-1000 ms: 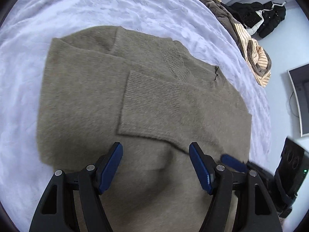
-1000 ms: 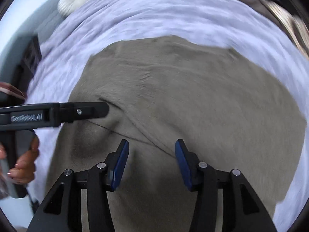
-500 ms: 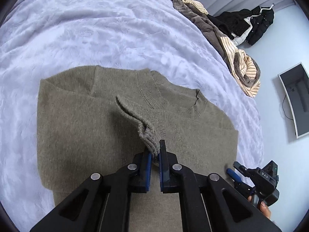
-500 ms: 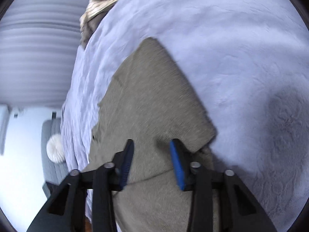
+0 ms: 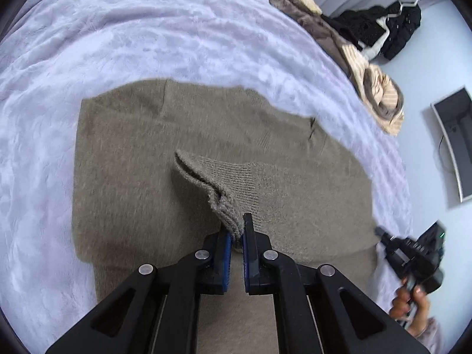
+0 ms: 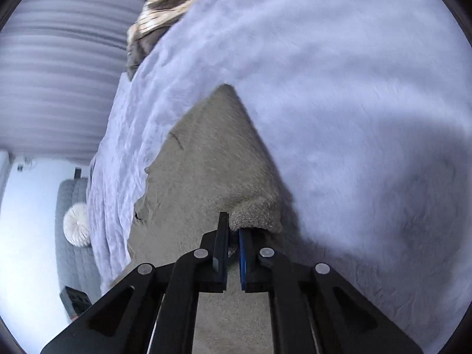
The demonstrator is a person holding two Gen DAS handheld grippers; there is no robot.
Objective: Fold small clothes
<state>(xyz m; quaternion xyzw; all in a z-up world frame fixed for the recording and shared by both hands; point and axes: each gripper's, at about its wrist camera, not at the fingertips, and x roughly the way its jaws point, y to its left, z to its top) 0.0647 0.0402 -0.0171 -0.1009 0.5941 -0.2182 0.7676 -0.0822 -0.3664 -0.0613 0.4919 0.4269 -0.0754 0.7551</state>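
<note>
The olive-brown fuzzy knit sweater point(image 5: 141, 177) lay spread flat on the pale lavender plush bedspread point(image 5: 147, 29), filling the middle of the left wrist view, its neckline toward one o'clock. One sleeve was folded across the body, and its ribbed cuff point(image 5: 227, 209) was pinched between the blue pads of the left tool point(image 5: 236, 233), which was clenched on it and held it raised off the body; judging by that, the sleeve was being repositioned so the garment could be folded narrower. The left tool pointed steeply down at the sweater from the six o'clock side.

In the right wrist view the right tool point(image 6: 233, 236) had its jaws closing on a corner of the sweater's edge point(image 6: 253, 215), knit already between the pads and seemingly pressed. That corner lay at the border with the bedspread, probably chosen so the fabric could be lifted and carried over. The right tool was rolled well over, so the bed's edge ran from six toward twelve o'clock. In the left wrist view, at four o'clock, a person's hand point(image 5: 413, 303) gripped the right tool's handle.

A heap of brown and cream-striped clothes point(image 5: 354, 59) sat at the bed's edge at one o'clock, well apart.
</note>
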